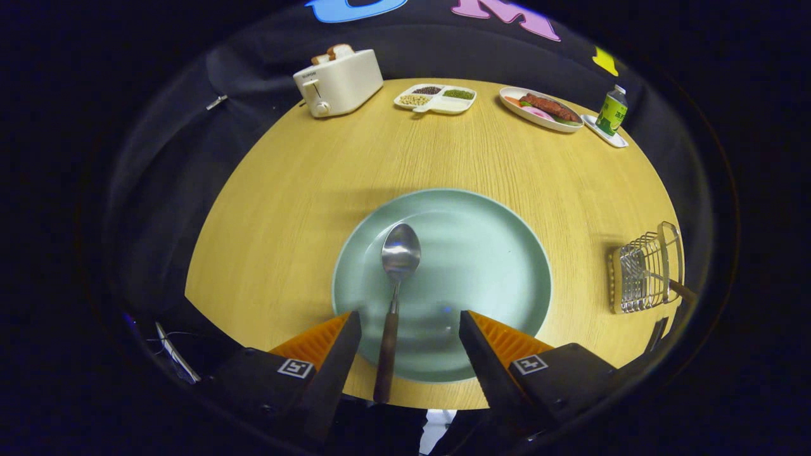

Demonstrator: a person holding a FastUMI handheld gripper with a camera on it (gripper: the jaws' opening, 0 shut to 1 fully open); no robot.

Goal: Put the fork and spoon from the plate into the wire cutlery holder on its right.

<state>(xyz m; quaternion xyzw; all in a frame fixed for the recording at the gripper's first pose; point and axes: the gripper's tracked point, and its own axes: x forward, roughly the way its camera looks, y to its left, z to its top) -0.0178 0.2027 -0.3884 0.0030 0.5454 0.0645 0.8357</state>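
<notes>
1. Spoon (398, 278) is seen lying on a pale green plate (507, 266), its shiny bowl pointing away from the gripper (410, 332) and its dark brown handle running back over the plate's near rim.
2. The long axis of the spoon is lined up almost with the direction the gripper looks, tilted only slightly, so the handle passes lengthwise through the gap between the fingers.
3. The gripper is spread wide; its orange-ribbed fingers (339, 339) stand either side of the handle, and neither is seen to touch it. The handle sits closer to the left finger than to the right.
4. The wire cutlery holder (643, 275) is placed on the wooden tabletop (285, 209) to the right of the plate, well apart from the gripper. A dark handle, probably the fork's, is seen sticking out of it, though this cannot be told for certain.
5. No fork is seen on the plate, so the spoon is judged to be the item left to move.
6. A squeeze across the handle is judged to be what the coming move needs, followed by a carry to the right.
7. Beyond the plate, near the far edge, a toaster (339, 82), a divided dish (436, 98), a food platter (538, 109) and a bottle (612, 111) are set.
</notes>
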